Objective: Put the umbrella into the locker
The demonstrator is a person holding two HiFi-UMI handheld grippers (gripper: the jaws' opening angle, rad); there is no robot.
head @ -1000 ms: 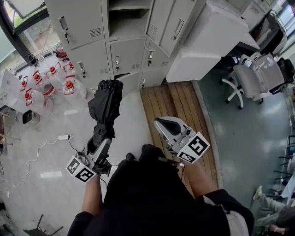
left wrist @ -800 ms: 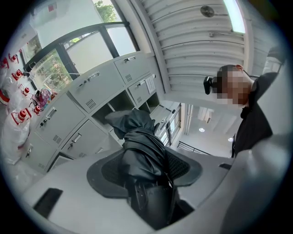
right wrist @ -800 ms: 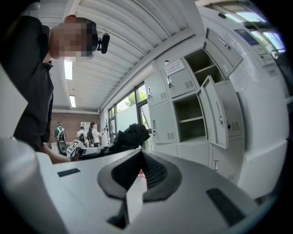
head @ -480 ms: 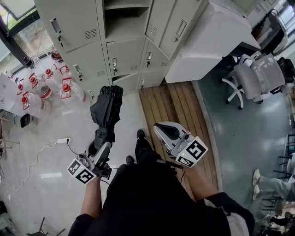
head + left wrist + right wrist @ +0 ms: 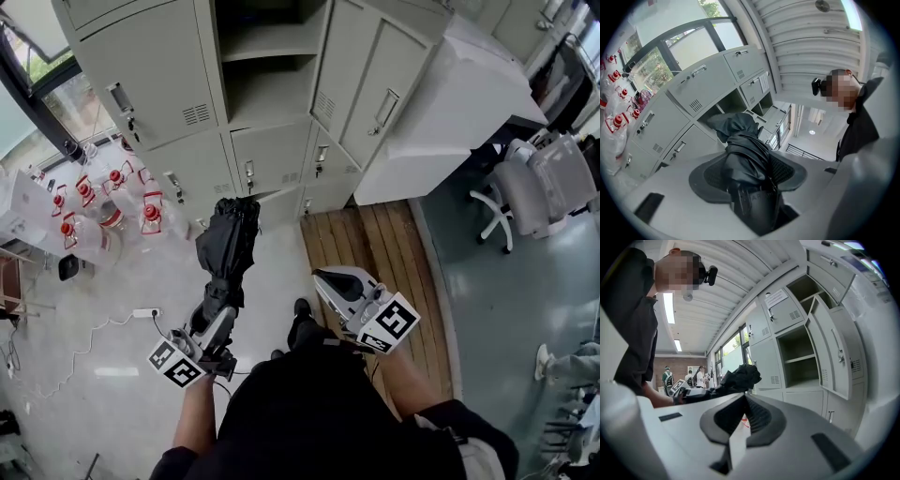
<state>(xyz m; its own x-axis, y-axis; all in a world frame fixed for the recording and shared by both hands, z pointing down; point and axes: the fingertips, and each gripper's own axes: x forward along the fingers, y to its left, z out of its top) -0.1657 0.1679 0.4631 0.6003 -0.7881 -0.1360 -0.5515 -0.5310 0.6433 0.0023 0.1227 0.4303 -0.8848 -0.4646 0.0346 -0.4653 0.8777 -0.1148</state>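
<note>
A folded black umbrella (image 5: 225, 253) points up toward the grey lockers (image 5: 169, 84). My left gripper (image 5: 216, 317) is shut on its lower end. In the left gripper view the umbrella (image 5: 743, 154) fills the gap between the jaws, with an open locker compartment (image 5: 733, 101) beyond it. My right gripper (image 5: 328, 279) hangs beside it to the right, shut and with nothing in it. The right gripper view looks along the shut right gripper (image 5: 743, 416) at the umbrella (image 5: 740, 376) on the left and the open locker compartment (image 5: 799, 357) on the right.
Water jugs with red caps (image 5: 112, 202) stand on the floor left of the lockers. A power strip (image 5: 145, 312) lies nearby. To the right are a wooden platform (image 5: 375, 244), a white cabinet (image 5: 450, 103) and an office chair (image 5: 534, 197). An open locker door (image 5: 380, 75) swings out.
Both grippers have moved toward the lockers, which now look nearer and larger. The umbrella stays in the left gripper, and the right gripper stays shut.
</note>
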